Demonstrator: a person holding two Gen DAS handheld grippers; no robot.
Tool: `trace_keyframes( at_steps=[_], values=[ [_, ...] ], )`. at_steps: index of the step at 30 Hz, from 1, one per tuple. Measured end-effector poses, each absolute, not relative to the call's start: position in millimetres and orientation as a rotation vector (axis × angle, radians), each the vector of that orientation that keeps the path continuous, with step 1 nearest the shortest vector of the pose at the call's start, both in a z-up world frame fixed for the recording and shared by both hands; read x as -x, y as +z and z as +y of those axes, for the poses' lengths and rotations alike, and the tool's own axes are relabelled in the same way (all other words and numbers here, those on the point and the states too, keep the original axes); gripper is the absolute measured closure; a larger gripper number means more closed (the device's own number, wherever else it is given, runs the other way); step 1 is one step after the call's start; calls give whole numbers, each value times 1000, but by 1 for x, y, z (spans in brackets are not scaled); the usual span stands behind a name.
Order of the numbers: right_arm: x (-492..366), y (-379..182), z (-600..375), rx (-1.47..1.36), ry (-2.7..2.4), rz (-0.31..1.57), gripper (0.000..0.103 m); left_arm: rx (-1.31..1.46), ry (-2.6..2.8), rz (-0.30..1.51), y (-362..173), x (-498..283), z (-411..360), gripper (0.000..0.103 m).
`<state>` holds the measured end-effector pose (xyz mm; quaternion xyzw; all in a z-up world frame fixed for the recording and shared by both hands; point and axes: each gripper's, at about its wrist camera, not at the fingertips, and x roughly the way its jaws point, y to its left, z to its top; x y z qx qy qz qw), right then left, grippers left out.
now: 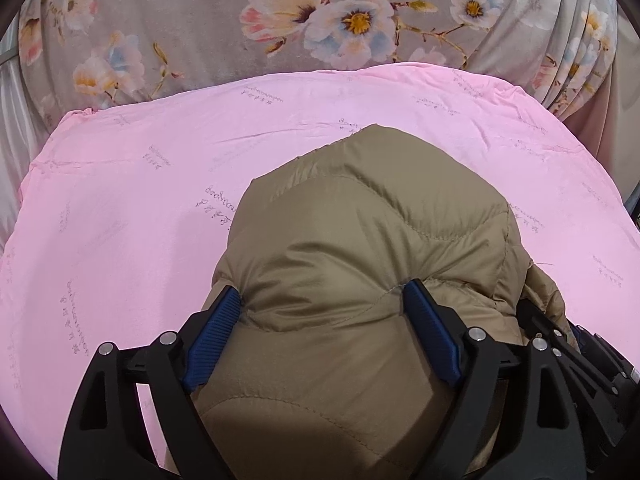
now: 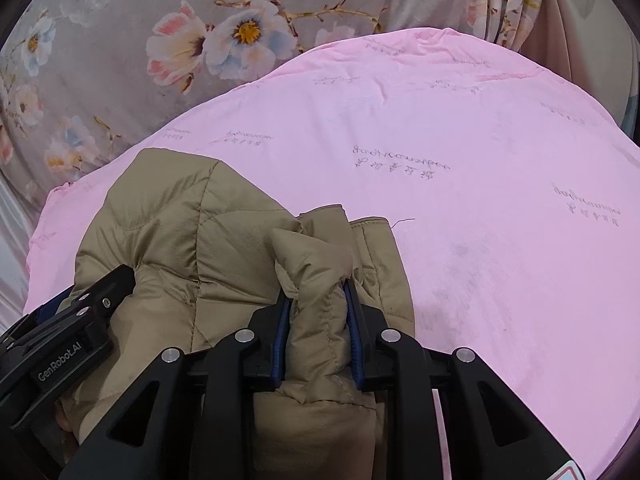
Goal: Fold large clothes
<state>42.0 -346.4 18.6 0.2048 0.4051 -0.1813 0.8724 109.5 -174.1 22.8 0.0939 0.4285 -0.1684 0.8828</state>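
Soft, even indoor light; sharp focus, strong fisheye bending and dark vignetted corners.

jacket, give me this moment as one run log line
jacket: bunched on pink sheet | left gripper: wide, pads against a thick fold | right gripper: shut on edge fold | floral cover behind

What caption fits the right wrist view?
Right gripper pinching a fold of tan quilted puffer jacket over pink printed sheet.
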Motion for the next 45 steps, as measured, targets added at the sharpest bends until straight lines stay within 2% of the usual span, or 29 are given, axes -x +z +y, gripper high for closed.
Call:
trace_keyframes(
  at_steps=[14,18,21,24,27,30,36,38,45],
  values=[
    [-43,11,-345,-418,-373,838,81,-220,-323,864,8,-108,-183,18],
    [-40,12,-359,-504,-291,838,77,-184,-356,884,16,-110,-175,18],
    [-26,28,-370,-562,-286,834,61,-173,-366,895,37,-113,-161,18],
    [-8,59,-375,-551,-343,744,61,-190,-341,836,69,-119,-151,19],
    [-15,91,-365,-475,-352,695,66,-198,-322,815,89,-134,-154,19],
    [-43,100,-348,-412,-308,705,77,-193,-322,876,85,-158,-170,19],
    [-84,43,-343,-403,-331,864,86,-149,-325,995,32,-179,-184,17],
    [-82,34,-348,-425,-333,863,87,-112,-328,1005,26,-180,-180,13],
    [-78,21,-344,-412,-336,858,87,-142,-310,970,12,-173,-186,10]
  ],
)
